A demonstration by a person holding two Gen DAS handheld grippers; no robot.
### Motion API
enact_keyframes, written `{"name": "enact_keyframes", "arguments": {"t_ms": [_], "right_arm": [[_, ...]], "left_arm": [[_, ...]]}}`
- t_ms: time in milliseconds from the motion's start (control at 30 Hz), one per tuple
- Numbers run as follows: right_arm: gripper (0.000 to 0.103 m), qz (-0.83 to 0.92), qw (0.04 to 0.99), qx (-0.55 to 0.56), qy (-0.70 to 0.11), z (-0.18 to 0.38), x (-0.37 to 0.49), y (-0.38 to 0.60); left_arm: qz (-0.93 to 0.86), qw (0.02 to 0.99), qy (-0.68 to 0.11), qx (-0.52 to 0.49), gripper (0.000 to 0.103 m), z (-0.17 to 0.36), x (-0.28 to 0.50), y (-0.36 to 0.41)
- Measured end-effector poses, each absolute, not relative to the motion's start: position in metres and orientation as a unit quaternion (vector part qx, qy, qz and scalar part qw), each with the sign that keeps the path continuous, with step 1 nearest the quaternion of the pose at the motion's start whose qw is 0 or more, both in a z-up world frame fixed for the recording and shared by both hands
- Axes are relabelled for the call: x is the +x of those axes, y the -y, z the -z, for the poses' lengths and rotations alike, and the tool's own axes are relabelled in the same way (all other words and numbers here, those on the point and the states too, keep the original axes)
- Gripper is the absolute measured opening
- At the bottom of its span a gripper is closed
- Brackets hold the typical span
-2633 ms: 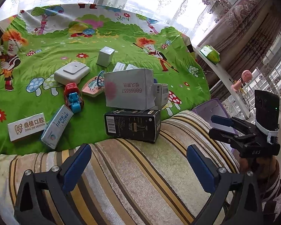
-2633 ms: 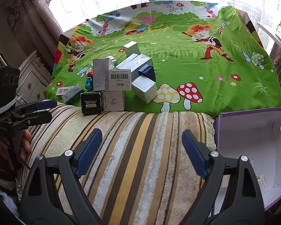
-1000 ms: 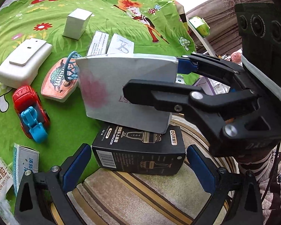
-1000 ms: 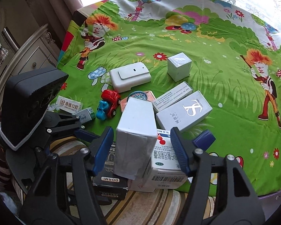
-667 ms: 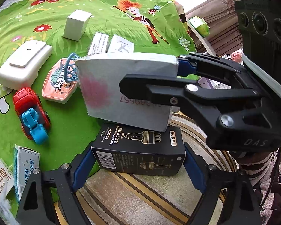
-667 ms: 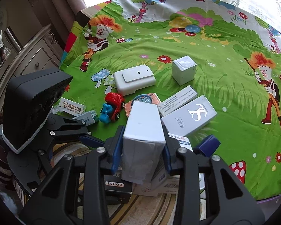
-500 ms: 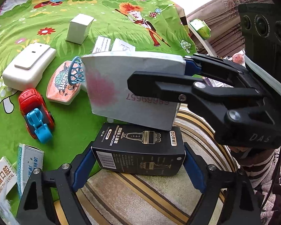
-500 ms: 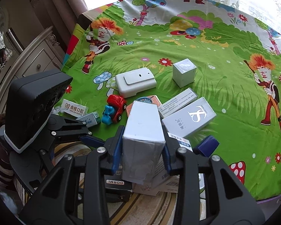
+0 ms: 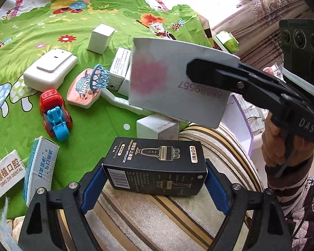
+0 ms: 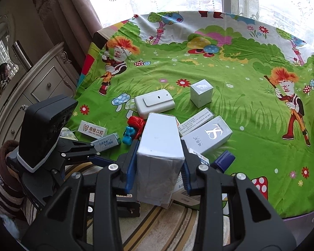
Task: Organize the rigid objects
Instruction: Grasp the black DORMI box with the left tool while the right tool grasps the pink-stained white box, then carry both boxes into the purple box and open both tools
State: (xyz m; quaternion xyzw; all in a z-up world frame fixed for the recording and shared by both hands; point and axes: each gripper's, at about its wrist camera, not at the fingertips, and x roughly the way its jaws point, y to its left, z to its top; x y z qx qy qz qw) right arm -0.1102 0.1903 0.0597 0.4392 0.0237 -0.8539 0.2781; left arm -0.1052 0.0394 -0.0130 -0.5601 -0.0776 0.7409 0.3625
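Note:
My left gripper (image 9: 155,176) is shut on a black DORMI box (image 9: 157,165) that rests on the striped blanket at the cloth's edge. My right gripper (image 10: 160,170) is shut on a tall silver-grey box (image 10: 160,152) and holds it lifted, tilted, above the pile; the same box shows in the left wrist view (image 9: 178,87). Other boxes lie on the green cartoon cloth (image 10: 240,79): a white cube box (image 10: 201,93), a white box with a logo (image 10: 207,137), a long white box (image 10: 195,121).
A white flat device (image 9: 50,70), a red and blue toy car (image 9: 54,114), a toy basketball hoop (image 9: 90,85), a dental box (image 9: 6,175) and a toothpaste box (image 9: 40,167) lie at left. A purple open box (image 9: 238,123) stands right. A dresser (image 10: 31,87) stands left.
My right gripper closed on the silver-grey box and lifted it up off the black box. My left gripper closed on the black DORMI box.

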Motion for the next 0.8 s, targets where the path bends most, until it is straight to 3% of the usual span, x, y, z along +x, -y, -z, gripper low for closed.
{"name": "enact_keyframes", "arguments": {"t_ms": [367,800], "right_arm": [[0.04,0.876,0.258,0.408,0.019,-0.087,-0.069,-0.237],[0.041,0.899,0.162,0.405,0.047,-0.079,0.007,-0.329]], "left_arm": [[-0.785,0.334,0.112,-0.51,0.087,-0.012,-0.064,-0.027],[-0.802,0.362,0.098,-0.465,0.087,-0.04,-0.014,-0.091]]}}
